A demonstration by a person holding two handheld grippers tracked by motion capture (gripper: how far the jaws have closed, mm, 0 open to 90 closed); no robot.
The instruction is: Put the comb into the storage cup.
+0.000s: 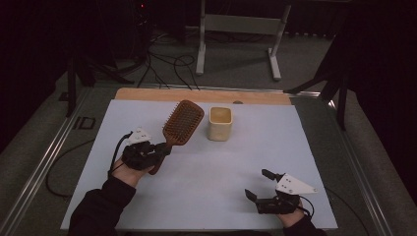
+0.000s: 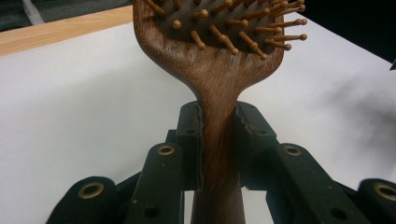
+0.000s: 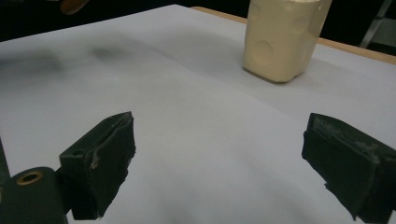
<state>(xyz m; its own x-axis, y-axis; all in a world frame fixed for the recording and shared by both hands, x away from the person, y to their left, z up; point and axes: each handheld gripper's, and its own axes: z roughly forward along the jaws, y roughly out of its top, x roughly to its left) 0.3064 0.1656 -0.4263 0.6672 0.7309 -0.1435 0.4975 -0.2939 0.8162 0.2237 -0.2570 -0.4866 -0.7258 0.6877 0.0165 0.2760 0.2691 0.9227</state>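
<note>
From the high view, the left gripper (image 1: 156, 151) is clamped on the handle of a wooden paddle hairbrush (image 1: 181, 125), whose bristled head points up and away from it toward the far side of the white table mat (image 1: 196, 187). The brush head appears lifted off the mat, though the dim light makes that hard to confirm. A cream plastic cup (image 1: 220, 123) stands upright just beside the brush head, on the side toward the other hand. The right gripper (image 1: 258, 184) sits well apart from both, near the mat's near edge, its jaws spread with bare mat between them.

In the left gripper view, the left gripper (image 2: 219, 140) has both jaws pressed against the narrow neck of the hairbrush (image 2: 219, 60). The handle runs down between the jaws toward the camera, and the ball-tipped bristles face the lens just beyond them.

In the right gripper view, the right gripper (image 3: 219, 154) stands wide apart, holding nothing. The cream cup (image 3: 282, 35) rests on the mat ahead of it, beyond the jaw on the right side of this view.
</note>
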